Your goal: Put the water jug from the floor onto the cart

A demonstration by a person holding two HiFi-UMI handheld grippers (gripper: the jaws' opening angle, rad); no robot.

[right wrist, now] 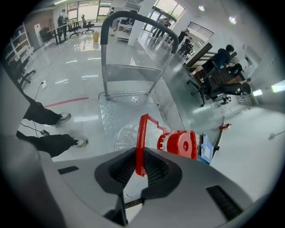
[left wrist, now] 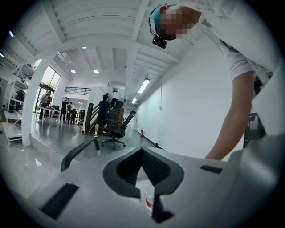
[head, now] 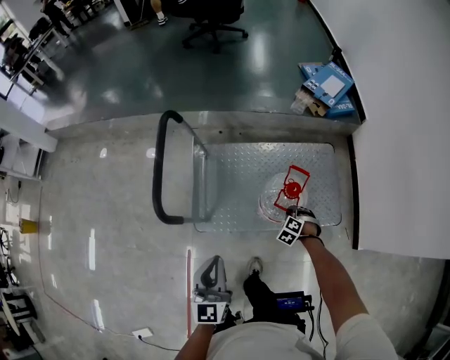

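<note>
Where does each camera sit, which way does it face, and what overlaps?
Head view: on the head, steeply down at cart and water jug; left gripper, right gripper, forearm show.
Left gripper view: on that gripper, level toward an office chair; arm shows.
Right gripper view: on that gripper, down at gripped red handle; legs show.
All share the push bar.

One water jug (head: 273,199), one cart (head: 235,172), one office chair (head: 211,17), two tongs: left tongs (head: 214,261), right tongs (head: 297,211).

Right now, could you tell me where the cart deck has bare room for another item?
The cart deck is bare between the push handle and the water jug. Beside the wall it is crowded: the jug, with the right gripper on its red handle.
</note>
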